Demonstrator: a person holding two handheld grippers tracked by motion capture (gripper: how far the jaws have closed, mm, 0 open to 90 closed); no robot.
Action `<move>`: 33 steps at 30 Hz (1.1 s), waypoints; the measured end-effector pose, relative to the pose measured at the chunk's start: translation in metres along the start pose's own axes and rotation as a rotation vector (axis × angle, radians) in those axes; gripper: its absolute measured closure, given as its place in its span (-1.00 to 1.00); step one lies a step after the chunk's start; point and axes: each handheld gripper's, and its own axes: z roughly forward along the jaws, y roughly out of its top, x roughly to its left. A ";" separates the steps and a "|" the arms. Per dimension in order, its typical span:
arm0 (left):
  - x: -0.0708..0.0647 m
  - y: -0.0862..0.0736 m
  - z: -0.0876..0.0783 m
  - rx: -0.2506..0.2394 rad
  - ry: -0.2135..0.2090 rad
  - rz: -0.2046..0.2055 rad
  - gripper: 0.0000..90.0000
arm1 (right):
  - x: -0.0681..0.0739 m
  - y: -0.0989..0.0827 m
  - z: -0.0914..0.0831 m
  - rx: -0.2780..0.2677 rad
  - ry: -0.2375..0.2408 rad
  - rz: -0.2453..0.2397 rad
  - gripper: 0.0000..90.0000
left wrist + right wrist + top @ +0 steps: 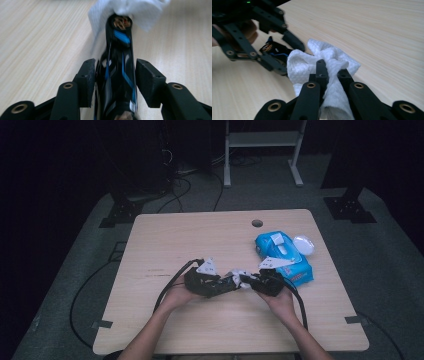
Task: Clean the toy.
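Both forearms reach in from the near edge of the table [165, 240], and the hands hold the two tools tip to tip near its middle. The left tool [113, 75] pinches a glossy black handle with blue stripes [120, 72] between its jaws. The handle's far end presses into a white wipe [324, 62]. The right tool [332, 72] is pressed together on that bunched wipe. Just beyond the right hand lies a blue wipe pack [282, 255], its white lid flap [304, 244] open beside it.
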 end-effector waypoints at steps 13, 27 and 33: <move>0.000 0.006 0.004 0.053 0.025 0.013 0.18 | -0.010 -0.004 0.003 -0.002 0.005 0.049 0.85; -0.007 0.024 0.029 0.206 0.056 0.022 0.21 | -0.011 -0.008 0.007 0.016 0.020 0.065 0.85; -0.007 0.023 0.021 0.166 0.040 0.028 0.28 | -0.016 -0.006 0.002 -0.019 0.057 0.096 0.85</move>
